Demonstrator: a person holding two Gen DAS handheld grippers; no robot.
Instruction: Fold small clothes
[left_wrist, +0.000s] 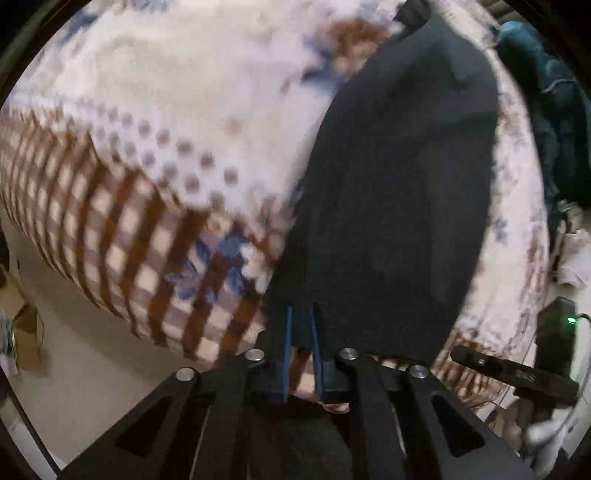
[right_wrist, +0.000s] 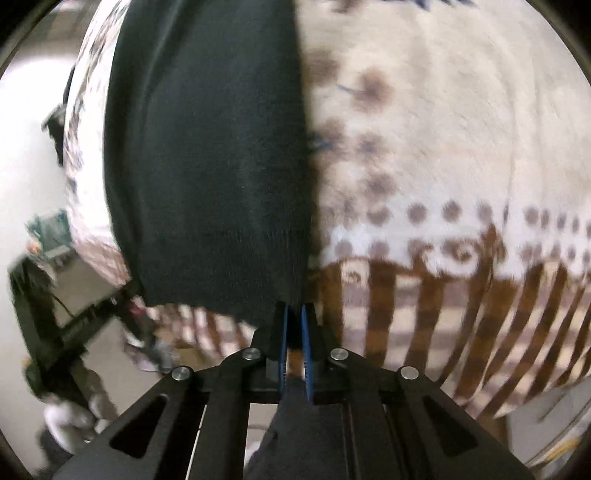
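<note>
Both tongs — left (left_wrist: 302, 314), right (right_wrist: 293, 312) — pinch the dark garment's (left_wrist: 399, 192) near edge, cloth stretching ahead.

Home bedroom, patterned bedspread (left_wrist: 177, 110), clothes pile (left_wrist: 546, 92)

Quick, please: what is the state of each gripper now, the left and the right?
Left gripper: closed on the near edge of the dark garment.
Right gripper: closed on the same dark garment, also at its near edge.

Soft, even indoor light fell on both views — no glare. Motion blur smeared the patterned bedspread (left_wrist: 155, 110), worst toward the fisheye-bent edges — the dark garment (right_wrist: 207, 155) showed little detail.
</note>
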